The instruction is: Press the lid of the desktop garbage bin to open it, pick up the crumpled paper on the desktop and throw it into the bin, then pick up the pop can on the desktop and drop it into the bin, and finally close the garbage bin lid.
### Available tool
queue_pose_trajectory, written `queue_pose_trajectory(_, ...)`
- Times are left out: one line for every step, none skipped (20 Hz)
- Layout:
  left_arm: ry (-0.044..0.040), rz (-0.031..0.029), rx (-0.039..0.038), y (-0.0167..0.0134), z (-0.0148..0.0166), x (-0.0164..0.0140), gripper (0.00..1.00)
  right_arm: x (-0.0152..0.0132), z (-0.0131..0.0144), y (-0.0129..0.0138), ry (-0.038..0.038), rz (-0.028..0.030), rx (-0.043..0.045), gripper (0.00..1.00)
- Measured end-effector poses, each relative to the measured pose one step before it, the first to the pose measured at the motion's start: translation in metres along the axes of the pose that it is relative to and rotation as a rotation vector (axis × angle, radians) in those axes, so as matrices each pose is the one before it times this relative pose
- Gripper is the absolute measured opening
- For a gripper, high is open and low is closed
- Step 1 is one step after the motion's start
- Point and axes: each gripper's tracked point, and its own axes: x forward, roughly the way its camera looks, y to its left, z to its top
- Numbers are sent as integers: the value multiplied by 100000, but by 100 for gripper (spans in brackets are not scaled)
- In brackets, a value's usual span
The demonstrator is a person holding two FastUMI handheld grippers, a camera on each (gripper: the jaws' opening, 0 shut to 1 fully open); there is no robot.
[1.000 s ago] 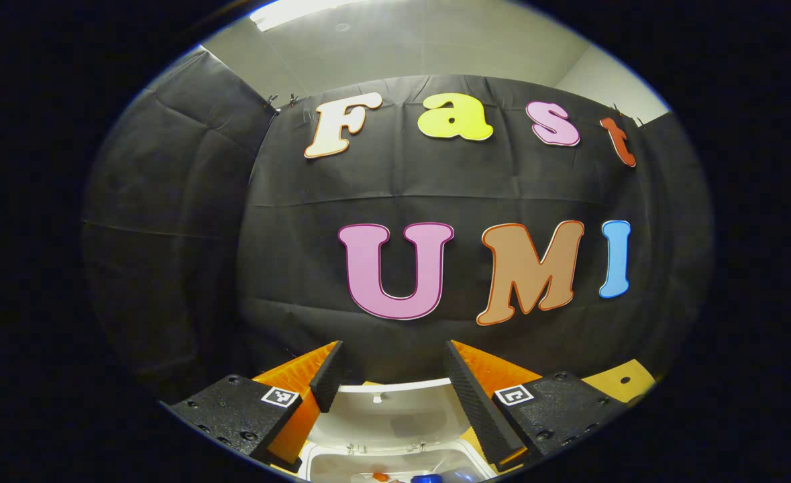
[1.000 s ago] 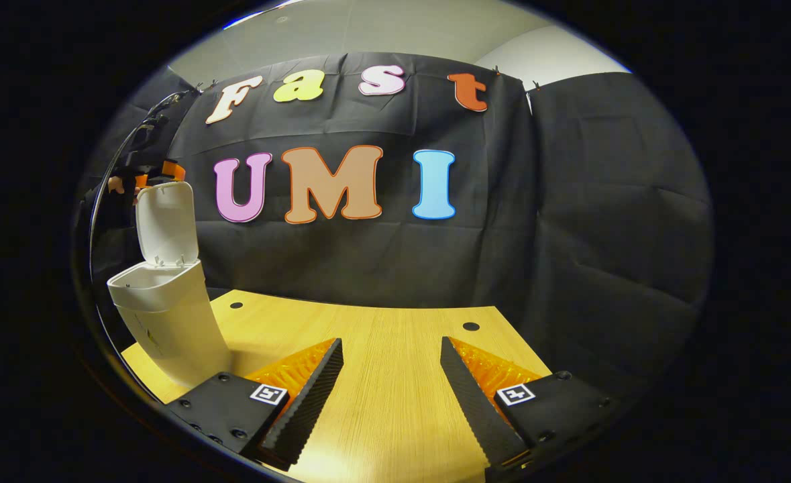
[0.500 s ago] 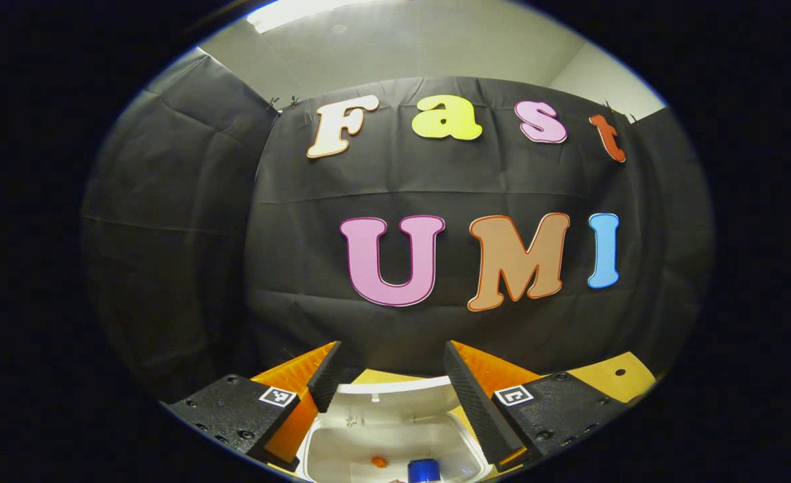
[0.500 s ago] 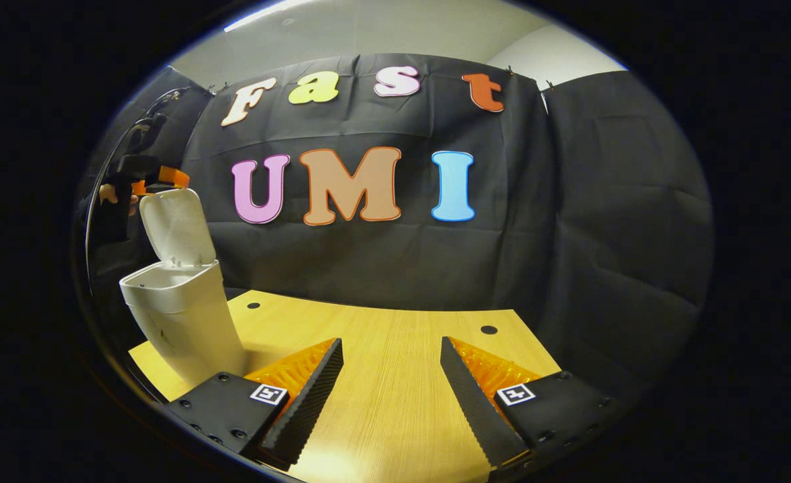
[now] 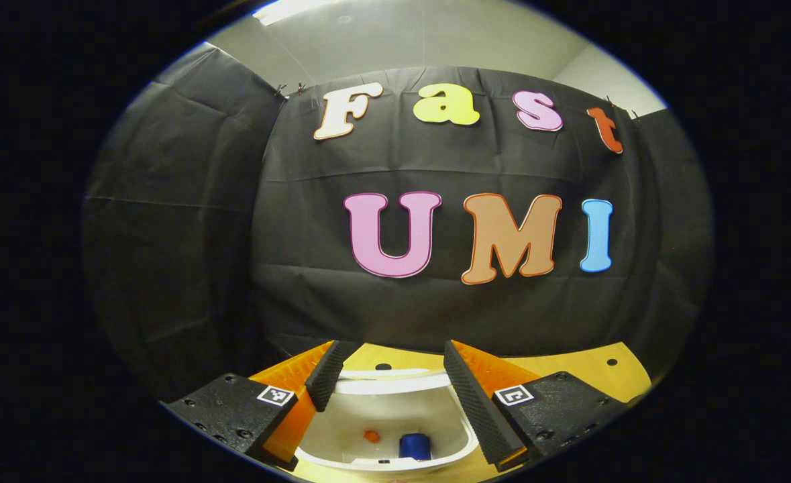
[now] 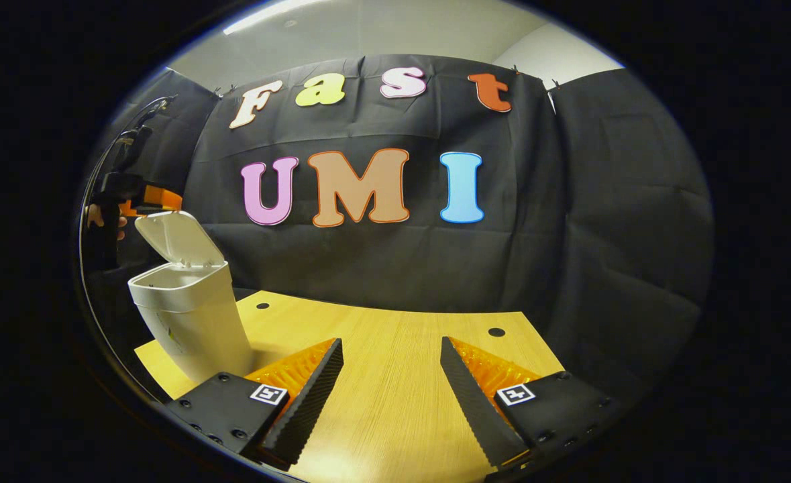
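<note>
Left gripper (image 5: pixel 387 376) is open, nothing between its fingers, hovering right above the bin lid (image 5: pixel 395 382). Seen from the right gripper view, the left gripper (image 6: pixel 143 199) sits at the lid's (image 6: pixel 179 238) top edge; contact can't be confirmed. A hand (image 6: pixel 100 218) holds it from behind. Lid is partly raised, tilted over the bin (image 6: pixel 190 322) opening, not shut.

Below the left gripper's fingers, the bin (image 5: pixel 388 463) opening shows a blue can (image 5: pixel 414 446) inside, plus a small orange bit (image 5: pixel 371 436) beside it, to the can's left. Crumpled paper can't be made out.

Right gripper (image 6: pixel 392 376) is open and empty, low over the bare wooden table (image 6: pixel 395 402). Bin stands ahead and left of it, well apart, near the table's left edge. Black cloth wall (image 6: pixel 569 235) is behind the table.
</note>
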Motion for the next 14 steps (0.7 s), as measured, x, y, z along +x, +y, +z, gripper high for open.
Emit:
queue_pose_trajectory(1037, 118, -14, -47, -470, -243, 92, -13, -43, -46, 82, 330, -50, 98)
queue_pose_trajectory(1116, -28, -110, -115, -537, -295, 92, 3, -25, 49, 9, 242, 14, 98)
queue_pose_trajectory(831, -269, 234, -198, -457, -152, 92, -1, -18, 113, 40, 476, 50, 98)
queue_pose_trajectory(988, 79, 183, -32, -601, -283, 93, 88, 21, 149, 41, 463, -73, 98)
queue_pose_trajectory(1154, -134, -2, -86, -590, -145, 93, 102, 10, 69, 74, 332, -188, 98)
queue_pose_trajectory(1855, -741, -1024, -200, -787, -169, 93, 59, -78, 85, 51, 372, -142, 98)
queue_pose_trajectory(2941, -247, -1437, -183, -1150, 4, 93, 58, 19, 164, 59, 408, -97, 98)
queue_pose_trajectory(3391, -373, -1157, -166, -1357, 22, 92, 1, -171, 91, 272, 378, -228, 98)
queue_pose_trajectory(2907, 376, -318, -20, -1234, -8, 93, 114, -66, 91, 343, 296, -332, 97)
queue_pose_trajectory(1423, 113, 302, 37, -674, 21, 94, 47, 9, 18, 129, 139, -215, 98)
queue_pose_trajectory(993, -98, 633, -141, -622, 142, 93, 14, 35, -59, 159, 148, -219, 98)
queue_pose_trajectory(1090, 541, 805, 87, -757, 136, 93, 112, 72, 39, 169, 52, -421, 98)
queue_pose_trajectory(1562, 46, -859, 45, -931, 297, 93, 53, 54, -57, 308, -66, -648, 97)
queue_pose_trajectory(4928, -18, -2013, -84, -1768, 195, 93, 106, -11, -75, 254, -227, -751, 97)
